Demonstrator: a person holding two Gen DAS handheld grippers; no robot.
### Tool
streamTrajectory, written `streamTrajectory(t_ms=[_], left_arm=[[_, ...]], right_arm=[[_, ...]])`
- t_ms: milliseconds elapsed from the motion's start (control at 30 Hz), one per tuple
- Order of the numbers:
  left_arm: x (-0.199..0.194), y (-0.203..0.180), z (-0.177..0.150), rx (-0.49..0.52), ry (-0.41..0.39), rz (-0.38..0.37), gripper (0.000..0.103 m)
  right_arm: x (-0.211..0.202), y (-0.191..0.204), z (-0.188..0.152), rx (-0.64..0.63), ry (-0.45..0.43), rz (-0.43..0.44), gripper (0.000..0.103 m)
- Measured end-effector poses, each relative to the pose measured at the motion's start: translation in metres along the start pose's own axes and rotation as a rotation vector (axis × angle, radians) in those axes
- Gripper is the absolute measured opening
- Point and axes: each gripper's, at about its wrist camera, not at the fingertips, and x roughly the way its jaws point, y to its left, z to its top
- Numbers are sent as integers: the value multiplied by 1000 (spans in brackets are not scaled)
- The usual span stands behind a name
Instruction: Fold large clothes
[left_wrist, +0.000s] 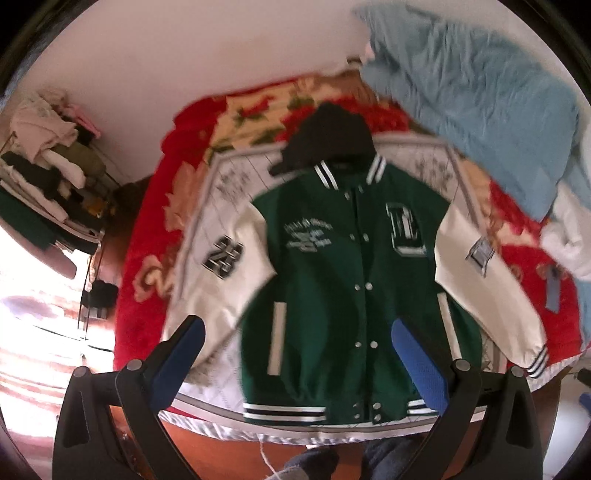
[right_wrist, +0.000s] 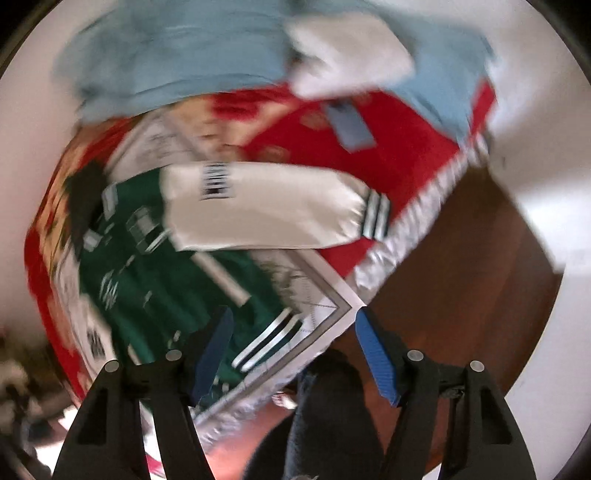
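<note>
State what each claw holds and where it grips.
Nothing. Left claw and right claw are both open above the jacket.

The left black plastic two-finger tool (left_wrist: 295, 354) has angular cut-out arms, round grey pivot screws and blue textured fingertip pads (left_wrist: 419, 365); the right black plastic two-finger tool (right_wrist: 295, 354) looks the same, its ribbed blue pads (right_wrist: 376, 356) blurred

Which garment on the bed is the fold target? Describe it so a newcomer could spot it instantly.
Start at the bed with the red floral blanket. On the white quilted sheet over it lies the varsity jacket, spread flat, front up, snapped shut. Only it has a green body, cream sleeves, a black hood and a "23" sleeve patch; the light blue bedding beside it is plain.
</note>
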Motion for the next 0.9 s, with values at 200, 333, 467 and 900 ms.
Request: streamTrajectory(t_ms=[200, 333, 467, 900], left_arm=[[94, -64, -2, 17, 131, 50, 103], [151, -92, -8, 26, 190, 98, 103], [196, -119, -14, 72, 224, 126, 103], [252, -171, -9, 162, 224, 33, 103]], right_arm=[[150, -94, 53, 282, 163, 150, 74], [234, -124, 69, 444, 186, 239, 74], [291, -155, 85, 628, 112, 377, 71], [277, -126, 157, 531, -115, 331, 53]])
